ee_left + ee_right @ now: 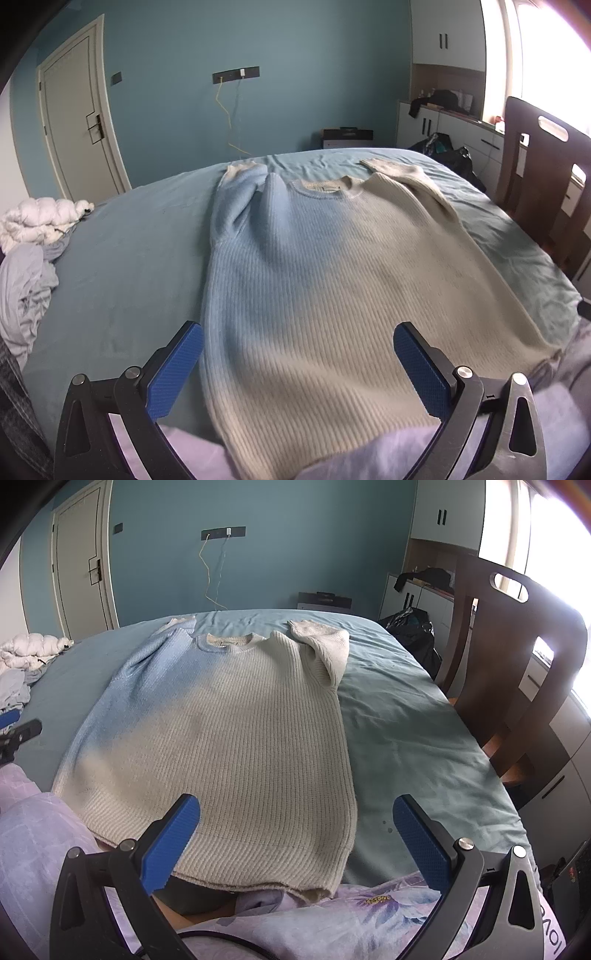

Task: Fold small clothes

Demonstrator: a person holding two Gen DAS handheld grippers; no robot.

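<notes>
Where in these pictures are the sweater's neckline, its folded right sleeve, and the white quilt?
neckline [229, 642], right wrist view, on the ribbed collar.
folded right sleeve [325, 650], right wrist view, on its cream knit.
white quilt [37, 218], left wrist view, on its puffy top.

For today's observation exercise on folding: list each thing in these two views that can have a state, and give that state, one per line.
Blue-and-cream ribbed knit sweater: spread flat, front up, unfolded; both sleeves bent in near the shoulders.
Left hand-held gripper: open, holding nothing.
Right hand-held gripper: open, holding nothing.
Teal bed sheet: spread out, wrinkled.
Cream panelled door: shut.
White quilted jacket: crumpled.
</notes>
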